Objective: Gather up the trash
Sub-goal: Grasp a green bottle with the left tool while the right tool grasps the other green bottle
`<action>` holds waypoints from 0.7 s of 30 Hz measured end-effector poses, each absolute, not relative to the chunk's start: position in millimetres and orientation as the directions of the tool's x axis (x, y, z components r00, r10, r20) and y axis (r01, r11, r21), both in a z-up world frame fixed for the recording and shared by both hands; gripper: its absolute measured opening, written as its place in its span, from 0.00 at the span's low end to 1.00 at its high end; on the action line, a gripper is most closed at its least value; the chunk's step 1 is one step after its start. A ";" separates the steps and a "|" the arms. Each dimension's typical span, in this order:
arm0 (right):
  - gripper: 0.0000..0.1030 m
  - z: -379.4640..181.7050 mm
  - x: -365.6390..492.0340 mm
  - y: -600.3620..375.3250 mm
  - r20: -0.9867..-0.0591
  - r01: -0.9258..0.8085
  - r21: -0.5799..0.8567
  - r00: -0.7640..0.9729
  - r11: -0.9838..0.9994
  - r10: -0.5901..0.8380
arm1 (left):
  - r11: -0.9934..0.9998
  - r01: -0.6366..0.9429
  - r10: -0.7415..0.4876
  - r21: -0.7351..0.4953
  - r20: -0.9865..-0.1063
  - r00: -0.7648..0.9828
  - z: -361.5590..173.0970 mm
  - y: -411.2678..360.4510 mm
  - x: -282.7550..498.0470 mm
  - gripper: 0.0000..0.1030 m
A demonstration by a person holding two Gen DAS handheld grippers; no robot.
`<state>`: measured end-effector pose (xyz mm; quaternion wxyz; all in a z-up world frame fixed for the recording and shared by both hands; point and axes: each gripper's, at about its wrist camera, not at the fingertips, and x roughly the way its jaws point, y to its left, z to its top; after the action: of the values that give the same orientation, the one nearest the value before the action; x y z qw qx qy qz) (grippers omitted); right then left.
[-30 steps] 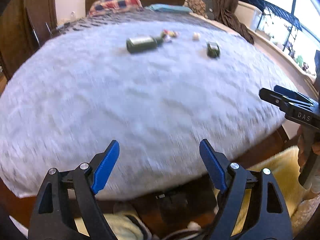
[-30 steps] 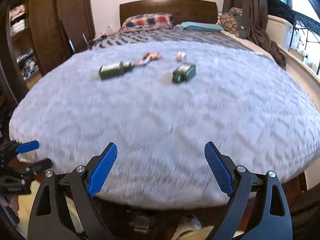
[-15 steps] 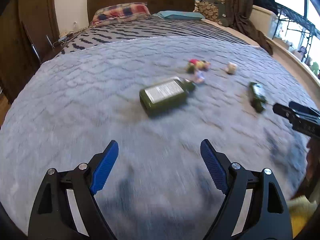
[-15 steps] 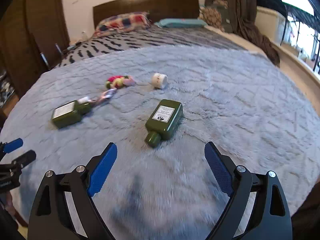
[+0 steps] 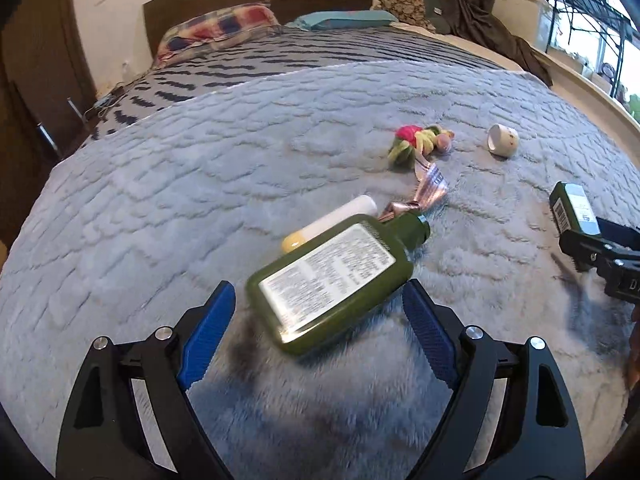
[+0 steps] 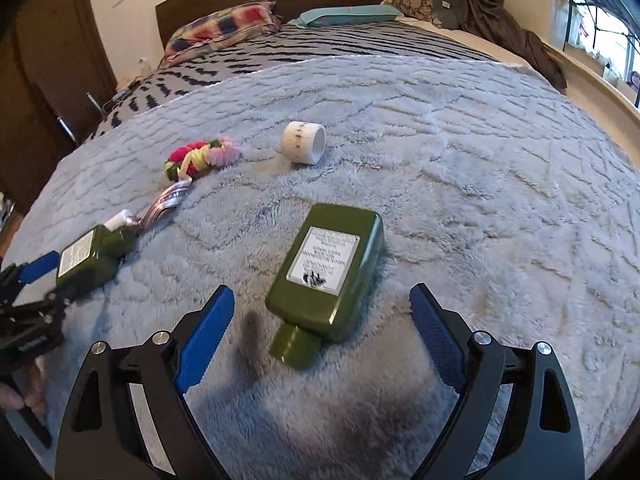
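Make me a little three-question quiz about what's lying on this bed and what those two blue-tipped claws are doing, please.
1. Where does the white cup lie?
A. On its side on the grey blanket
B. Upright on the pillow
C. Between the claw tips

2. How many green bottles lie on the blanket?
A. One
B. Two
C. Four

3. What state is the left gripper in?
A. Shut on a bottle
B. Open, its tips either side of a bottle's base
C. Shut on nothing

Answers:
1 A: its open mouth faces sideways, far beyond the right gripper.
2 B: the left bottle and the right bottle, one before each gripper.
3 B: its blue tips stand wide apart, not touching the bottle.
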<state>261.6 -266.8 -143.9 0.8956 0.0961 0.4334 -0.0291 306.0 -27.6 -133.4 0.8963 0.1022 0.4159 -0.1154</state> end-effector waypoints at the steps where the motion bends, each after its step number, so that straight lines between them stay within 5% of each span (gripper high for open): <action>1: 0.87 -144.7 264.9 -265.5 -0.783 0.137 0.144 0.621 0.980 0.028 | 0.951 0.297 -0.123 0.090 -0.770 0.626 -135.5 -29.1 307.2 0.80; 5: 0.87 -148.1 274.8 -263.6 -0.790 0.150 0.141 0.613 0.979 0.019 | 0.940 0.324 -0.121 0.109 -0.779 0.615 -142.8 -36.1 314.1 0.80; 11: 0.56 -149.8 275.5 -267.4 -0.795 0.178 0.109 0.606 0.978 -0.022 | 0.936 0.338 -0.137 0.100 -0.781 0.609 -142.3 -36.4 314.0 0.79; 18: 0.49 -148.6 263.9 -271.3 -0.789 0.142 0.121 0.614 0.982 0.008 | 0.916 0.384 -0.155 0.116 -0.780 0.606 -142.4 -45.0 287.7 0.78; 19: 0.48 -146.8 259.2 -269.9 -0.787 0.129 0.114 0.617 0.985 0.011 | 0.916 0.384 -0.154 0.118 -0.779 0.607 -142.0 -45.1 283.2 0.74; 20: 0.48 -145.6 254.5 -269.1 -0.785 0.119 0.113 0.620 0.986 0.016 | 0.917 0.381 -0.150 0.121 -0.779 0.609 -141.5 -44.6 275.5 0.59; 21: 0.47 -144.1 247.6 -268.2 -0.784 0.104 0.117 0.620 0.988 0.028 | 0.922 0.370 -0.147 0.117 -0.778 0.611 -140.5 -43.2 271.2 0.58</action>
<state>247.6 -268.2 -144.1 0.8968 0.0756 0.4355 -0.0213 271.2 -43.2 -140.5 0.8873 0.1341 0.4165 -0.1456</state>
